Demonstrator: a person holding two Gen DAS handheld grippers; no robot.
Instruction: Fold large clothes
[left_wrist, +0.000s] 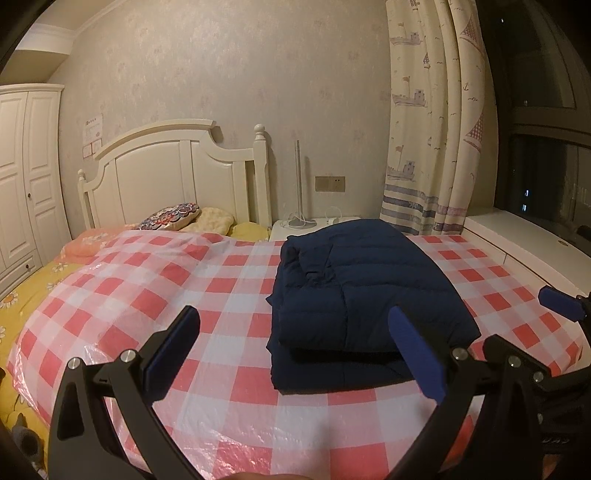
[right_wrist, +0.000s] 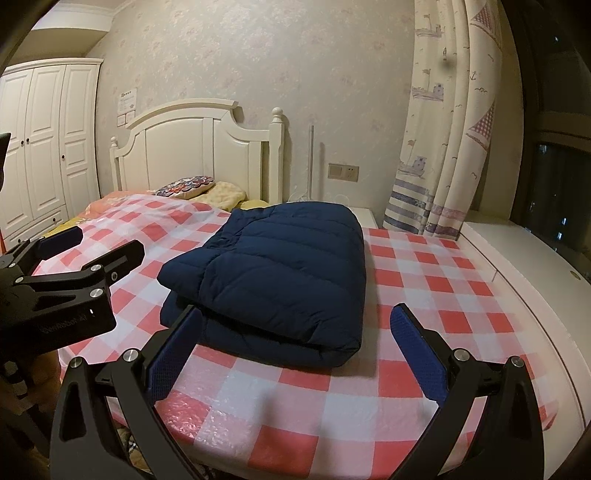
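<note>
A navy quilted down jacket (left_wrist: 362, 295) lies folded into a thick rectangle on the red-and-white checked plastic sheet (left_wrist: 229, 295) that covers the bed. It also shows in the right wrist view (right_wrist: 284, 273). My left gripper (left_wrist: 295, 347) is open and empty, held above the sheet just before the jacket's near edge. My right gripper (right_wrist: 295, 343) is open and empty, just in front of the jacket's near edge. The left gripper also shows in the right wrist view (right_wrist: 92, 240) at the left. One blue right fingertip (left_wrist: 561, 302) shows in the left wrist view.
A white headboard (left_wrist: 173, 173) and pillows (left_wrist: 173, 218) stand at the bed's far end. A white nightstand (left_wrist: 314, 225) with a lamp base, a ship-print curtain (left_wrist: 432, 129), a white window bench (left_wrist: 524, 236) and a white wardrobe (left_wrist: 26, 173) surround the bed.
</note>
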